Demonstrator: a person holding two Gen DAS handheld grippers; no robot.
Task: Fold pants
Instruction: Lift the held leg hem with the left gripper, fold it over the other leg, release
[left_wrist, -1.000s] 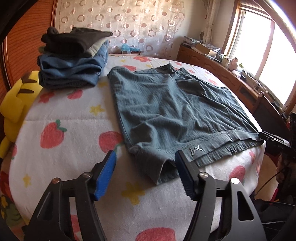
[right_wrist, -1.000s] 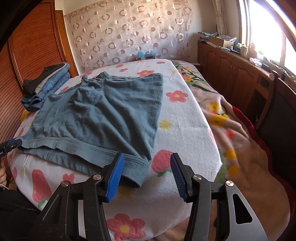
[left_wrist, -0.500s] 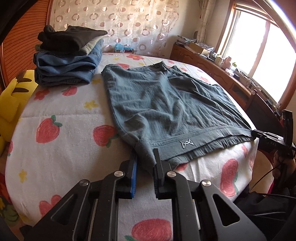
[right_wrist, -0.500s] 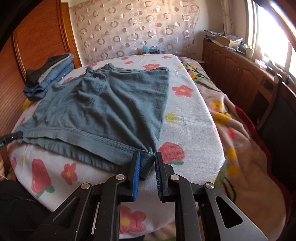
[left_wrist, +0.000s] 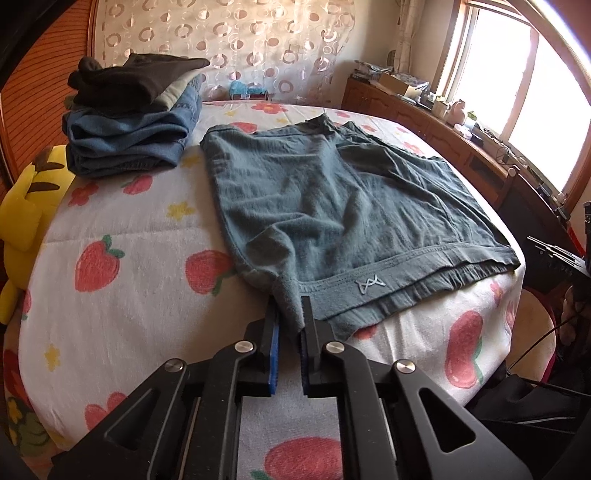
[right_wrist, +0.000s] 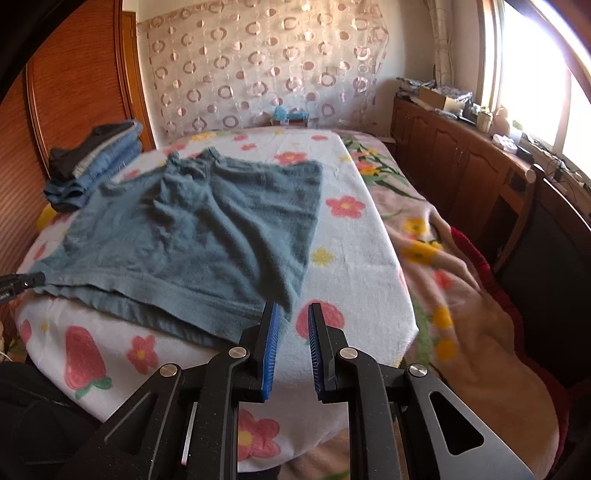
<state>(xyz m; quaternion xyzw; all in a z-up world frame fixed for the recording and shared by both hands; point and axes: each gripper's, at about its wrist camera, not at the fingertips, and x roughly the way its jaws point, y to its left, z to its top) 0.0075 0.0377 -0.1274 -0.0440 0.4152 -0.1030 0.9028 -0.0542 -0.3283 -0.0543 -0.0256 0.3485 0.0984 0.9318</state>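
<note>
Grey-blue shorts lie spread on a fruit-print bed cover, waistband toward me. My left gripper is shut on the waistband's left corner, and the cloth bunches up between the blue pads. In the right wrist view the shorts lie left of centre. My right gripper has its jaws slightly apart at the shorts' right waistband corner; the cloth edge sits just at the left pad, and no cloth shows pinched between the pads. The left gripper's tip shows at the far left edge.
A stack of folded jeans and dark clothes sits at the back left, also in the right wrist view. A yellow plush toy lies at the left bed edge. Wooden cabinets line the right wall under the window.
Both grippers closed from wide open onto the waistband corners. Since half a second ago the right jaws have parted a little and that corner has slipped out. The left grip holds.
</note>
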